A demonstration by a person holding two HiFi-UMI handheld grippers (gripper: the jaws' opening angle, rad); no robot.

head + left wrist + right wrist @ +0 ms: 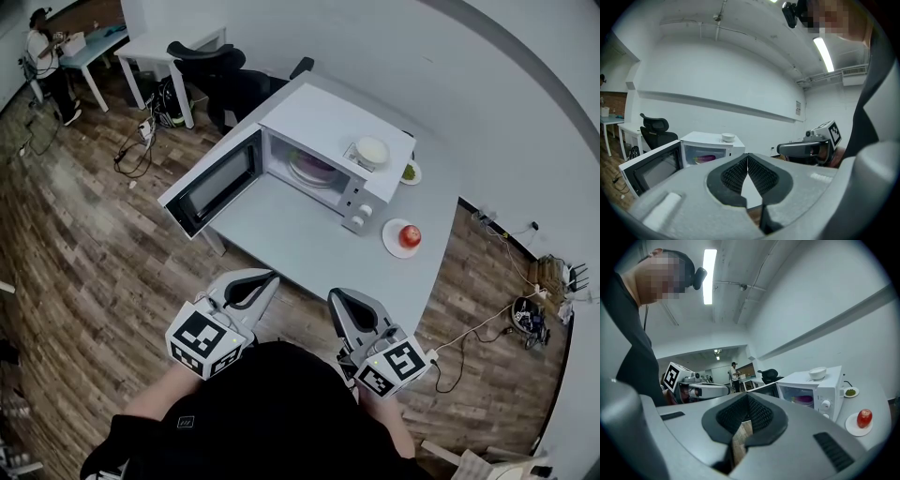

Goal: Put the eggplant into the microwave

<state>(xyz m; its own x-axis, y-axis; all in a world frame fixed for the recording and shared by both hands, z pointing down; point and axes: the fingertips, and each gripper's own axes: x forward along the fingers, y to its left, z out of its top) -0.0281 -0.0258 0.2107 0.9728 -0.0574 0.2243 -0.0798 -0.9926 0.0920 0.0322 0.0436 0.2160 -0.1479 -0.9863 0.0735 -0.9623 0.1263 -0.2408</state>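
Note:
The white microwave (pixel 328 117) stands on the grey table (pixel 281 234) with its door (pixel 214 184) swung wide open to the left. Inside, the purple eggplant (pixel 314 166) lies on a plate; it also shows as the eggplant (pixel 707 159) and eggplant (pixel 804 399) in the gripper views. My left gripper (pixel 270 277) and right gripper (pixel 336 298) are held close to my body, short of the table's near edge. Both are shut with nothing between the pads. Tips meet at the left gripper (pixel 747 156) and the right gripper (pixel 747 397).
A white bowl (pixel 371 150) sits on top of the microwave. A red apple (pixel 410 236) rests on a small plate to its right, with a green-filled dish (pixel 410 172) behind. Office chairs (pixel 206 61) and cables lie on the wooden floor beyond; a person (pixel 42 47) stands far left.

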